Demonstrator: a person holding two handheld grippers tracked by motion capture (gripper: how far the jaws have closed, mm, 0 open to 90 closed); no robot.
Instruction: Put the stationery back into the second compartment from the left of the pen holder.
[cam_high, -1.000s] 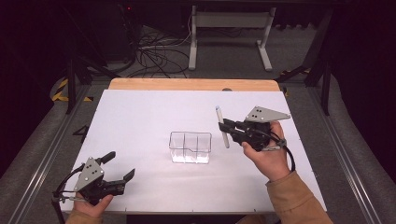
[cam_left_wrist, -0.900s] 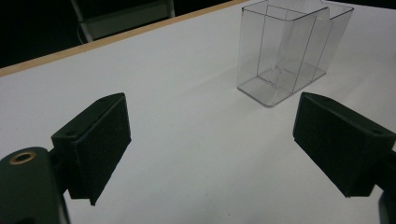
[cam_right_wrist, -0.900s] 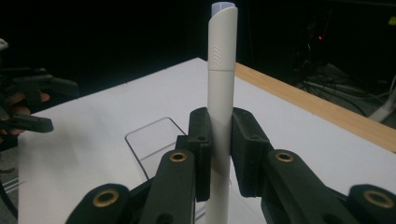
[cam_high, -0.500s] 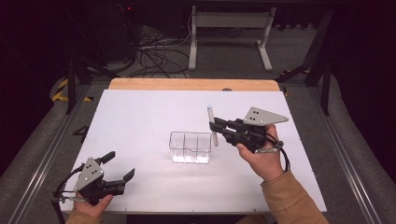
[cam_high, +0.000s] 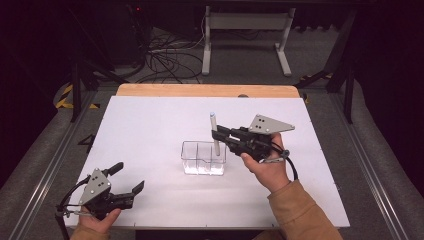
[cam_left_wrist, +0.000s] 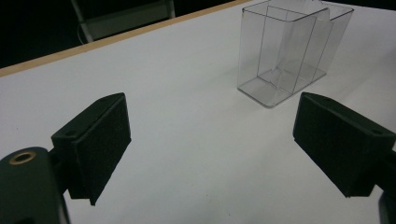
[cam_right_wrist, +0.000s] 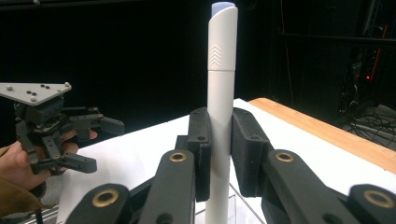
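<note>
Right gripper (cam_high: 216, 134), jaws clenched on a white cylindrical plastic pen (cam_right_wrist: 221, 93), long axis upright; the clear 2-compartment plastic holder (cam_high: 202, 159) lies directly beneath, apparently under its right compartment. Left gripper (cam_high: 131, 177), jaws released, stands well apart.

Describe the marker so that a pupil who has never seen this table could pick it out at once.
On the white table, find the clear divided box near the middle. Just above its right end, the right hand-held gripper clamps a slim white marker upright. Its bluish tip marks it out.
</note>
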